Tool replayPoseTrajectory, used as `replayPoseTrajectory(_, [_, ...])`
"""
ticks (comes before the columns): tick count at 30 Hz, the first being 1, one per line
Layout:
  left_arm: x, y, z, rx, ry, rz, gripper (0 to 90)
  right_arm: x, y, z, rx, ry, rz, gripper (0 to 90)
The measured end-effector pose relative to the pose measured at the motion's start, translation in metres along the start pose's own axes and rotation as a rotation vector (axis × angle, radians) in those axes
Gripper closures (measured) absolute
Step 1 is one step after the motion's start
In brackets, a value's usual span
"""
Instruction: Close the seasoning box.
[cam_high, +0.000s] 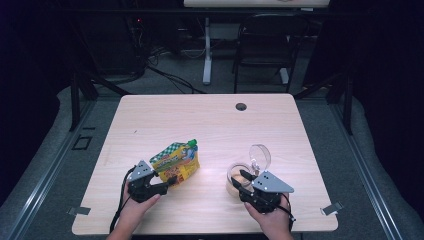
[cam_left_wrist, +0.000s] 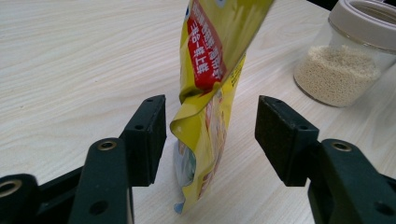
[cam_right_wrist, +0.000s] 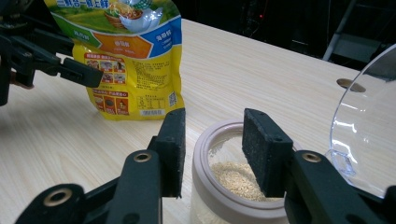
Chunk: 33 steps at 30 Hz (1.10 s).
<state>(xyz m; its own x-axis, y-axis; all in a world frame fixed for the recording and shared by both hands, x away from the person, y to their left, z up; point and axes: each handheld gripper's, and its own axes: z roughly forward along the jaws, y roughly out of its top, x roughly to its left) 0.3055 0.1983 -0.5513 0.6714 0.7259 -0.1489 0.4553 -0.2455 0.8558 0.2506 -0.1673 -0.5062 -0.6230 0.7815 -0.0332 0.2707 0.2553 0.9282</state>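
Note:
A yellow and green spouted pouch (cam_high: 175, 161) leans upright on the table's left half. My left gripper (cam_high: 169, 183) is at its near edge. In the left gripper view the pouch (cam_left_wrist: 210, 70) hangs between the jaws of the left gripper (cam_left_wrist: 210, 135), which stand open with a gap on each side. A clear jar (cam_high: 234, 181) of pale grains stands to the right, its hinged clear lid (cam_high: 260, 157) tipped back. My right gripper (cam_right_wrist: 212, 140) is open, its jaws astride the near rim of the jar (cam_right_wrist: 205, 154) without pressing on it.
The light wood table (cam_high: 200, 120) has a cable hole (cam_high: 241, 106) near its far edge. Beyond the table stand a dark chair (cam_high: 270, 40) and a white desk leg (cam_high: 207, 50), with cables on the floor.

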Motion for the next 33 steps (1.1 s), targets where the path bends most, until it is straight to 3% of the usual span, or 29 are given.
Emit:
replayPoseTrajectory(7, [0.002,0.001,-0.007,-0.021,-0.015,-0.037,40.9,-0.004,0.006,-0.008,-0.016,0.011,0.030,58.7])
replayPoseTrajectory(12, [0.002,0.002,-0.011,-0.030,-0.004,-0.029,40.7,-0.004,0.014,-0.017,-0.025,0.001,0.013,61.8])
replayPoseTrajectory(26, [0.001,0.002,-0.013,-0.018,0.024,-0.009,40.7,-0.021,0.029,-0.037,0.004,-0.014,0.061,90.0])
replayPoseTrajectory(33, [0.000,0.002,-0.012,-0.019,0.025,-0.007,40.7,-0.027,0.035,-0.048,-0.012,-0.043,0.065,90.0])
